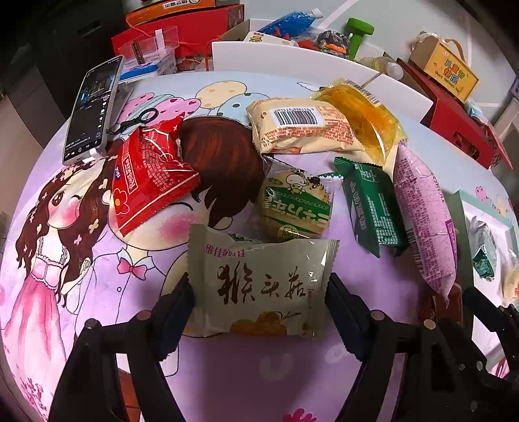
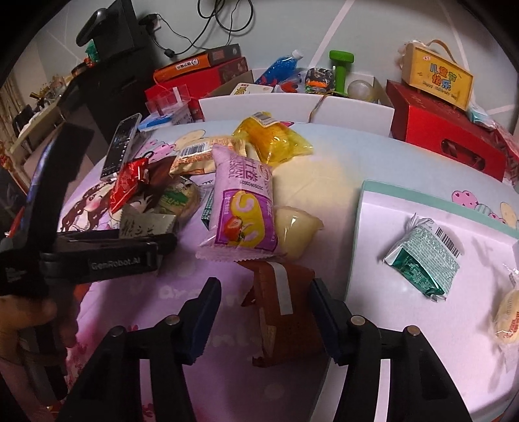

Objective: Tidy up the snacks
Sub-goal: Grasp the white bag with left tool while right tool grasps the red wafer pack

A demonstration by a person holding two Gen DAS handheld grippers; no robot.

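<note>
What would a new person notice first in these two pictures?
First, the grey snack packet held between the fingers of the left gripper, low in the left wrist view. Then the brown packet between the open fingers of the right gripper, with the purple cake bag just behind it.

Home setting, looks like a living or dining room. Round table (image 1: 97, 324) under a cartoon-print cover (girl in pink dress, balloons), not lab or shop furniture. Household clutter behind it: red gift boxes (image 2: 444, 136), a yellow children's gift carton with handle (image 2: 438, 76), an orange box (image 2: 191, 66), a green dumbbell (image 2: 341, 66), a bottle of blue beads (image 2: 282, 66). Smartphone (image 1: 92, 110) propped at the table edge. Dark cabinet (image 2: 107, 74) with cables (image 2: 207, 29) trailing along the wall. White chair backs (image 2: 292, 112) pushed against the table.
</note>
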